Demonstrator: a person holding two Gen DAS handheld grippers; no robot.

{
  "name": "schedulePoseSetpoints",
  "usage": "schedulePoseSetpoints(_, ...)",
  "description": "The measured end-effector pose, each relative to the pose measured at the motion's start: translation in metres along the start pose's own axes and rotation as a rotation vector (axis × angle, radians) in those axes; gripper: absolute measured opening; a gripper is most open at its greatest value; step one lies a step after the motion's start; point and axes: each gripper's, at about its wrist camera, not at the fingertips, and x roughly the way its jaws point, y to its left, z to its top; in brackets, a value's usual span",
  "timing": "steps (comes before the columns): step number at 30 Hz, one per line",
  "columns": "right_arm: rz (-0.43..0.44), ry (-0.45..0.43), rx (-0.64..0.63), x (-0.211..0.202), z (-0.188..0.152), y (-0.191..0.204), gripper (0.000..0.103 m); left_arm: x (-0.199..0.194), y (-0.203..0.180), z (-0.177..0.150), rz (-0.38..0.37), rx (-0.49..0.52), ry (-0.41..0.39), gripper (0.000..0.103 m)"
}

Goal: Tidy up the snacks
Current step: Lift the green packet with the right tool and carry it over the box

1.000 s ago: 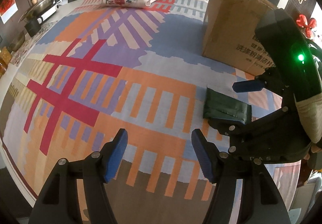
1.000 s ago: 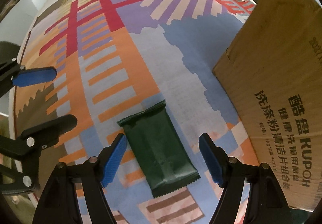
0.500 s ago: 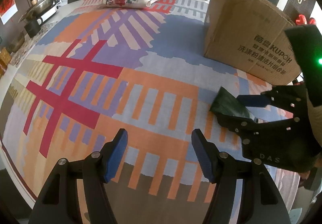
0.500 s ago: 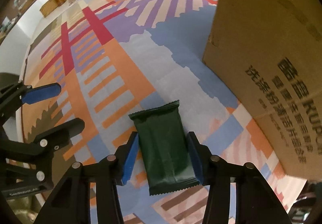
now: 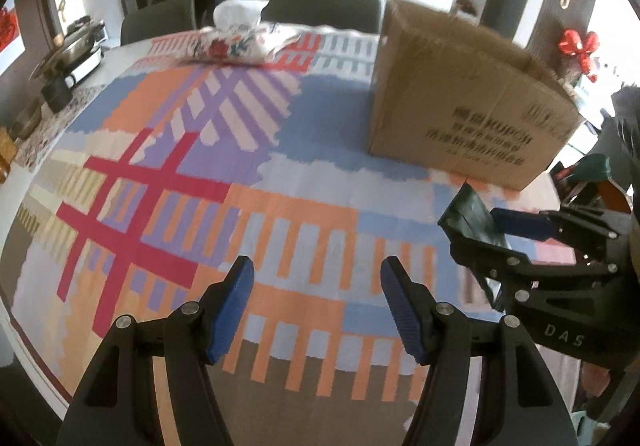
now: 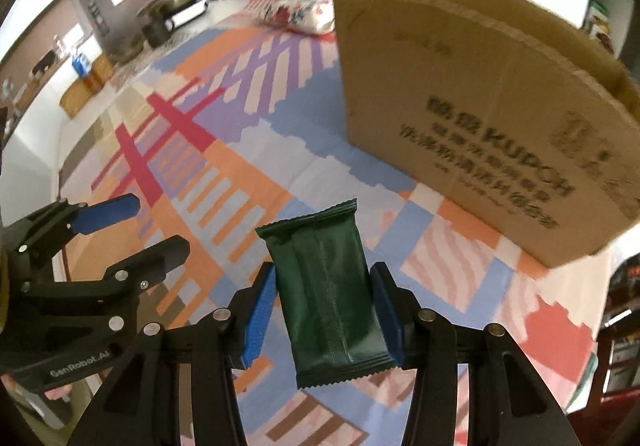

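We pinch the green snack packet (image 6: 328,298) in our right gripper (image 6: 324,310), lifted clear of the tablecloth (image 6: 224,181), near the cardboard box (image 6: 472,117). Our left gripper (image 5: 316,306) is spread, empty.

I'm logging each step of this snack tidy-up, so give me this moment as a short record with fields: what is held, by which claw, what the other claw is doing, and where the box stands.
held item: dark green snack packet, lifted off the tablecloth
holding claw: right claw, blue pads pressed on the packet's two long sides
other claw: left claw, open, nothing between its fingers
container: cardboard box, top open, standing on the table beyond the packet
box contents: not visible
also on table: floral tissue pack at the far edge
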Motion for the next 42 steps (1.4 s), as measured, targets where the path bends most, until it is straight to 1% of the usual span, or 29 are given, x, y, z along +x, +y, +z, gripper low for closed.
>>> schedulePoseSetpoints(5, -0.032, -0.089, 0.043, -0.033, -0.002, -0.002, 0.049, -0.026, -0.009, 0.012, -0.010, 0.042, -0.082, 0.065)
schedulePoseSetpoints(7, -0.049, -0.120, 0.060, -0.044, -0.003, -0.003, 0.049, -0.034, -0.013, 0.017, -0.007, 0.066, -0.112, 0.067)
schedulePoseSetpoints(12, -0.086, -0.202, 0.113, -0.074, -0.001, -0.009, 0.049, -0.047, -0.021, 0.031, -0.032, 0.098, -0.149, 0.069)
schedulePoseSetpoints(17, -0.123, -0.273, 0.169, -0.099, 0.004, -0.016, 0.049, -0.058, -0.033, 0.048, -0.045, 0.137, -0.198, 0.074)
schedulePoseSetpoints(21, -0.158, -0.307, 0.198, -0.113, 0.010, -0.022, 0.049, -0.067, -0.040, 0.065, -0.035, 0.163, -0.238, 0.077)
schedulePoseSetpoints(26, -0.175, -0.332, 0.225, -0.125, 0.019, -0.031, 0.049, -0.076, -0.047, 0.086, -0.034, 0.194, -0.275, 0.083)
schedulePoseSetpoints(30, -0.189, -0.348, 0.236, -0.132, 0.031, -0.037, 0.049, -0.079, -0.053, 0.102, -0.059, 0.219, -0.279, 0.086)
schedulePoseSetpoints(31, -0.201, -0.349, 0.241, -0.134, 0.035, -0.040, 0.049, -0.079, -0.054, 0.106, -0.071, 0.222, -0.277, 0.087)
schedulePoseSetpoints(34, -0.239, -0.345, 0.243, -0.136, 0.046, -0.048, 0.049, -0.075, -0.058, 0.125, -0.097, 0.234, -0.260, 0.088)
schedulePoseSetpoints(40, -0.309, -0.319, 0.259, -0.135, 0.071, -0.069, 0.049, -0.063, -0.068, 0.155, -0.093, 0.270, -0.226, 0.090)
schedulePoseSetpoints(42, -0.312, -0.313, 0.267, -0.134, 0.078, -0.076, 0.049, -0.056, -0.071, 0.162, -0.095, 0.274, -0.208, 0.090)
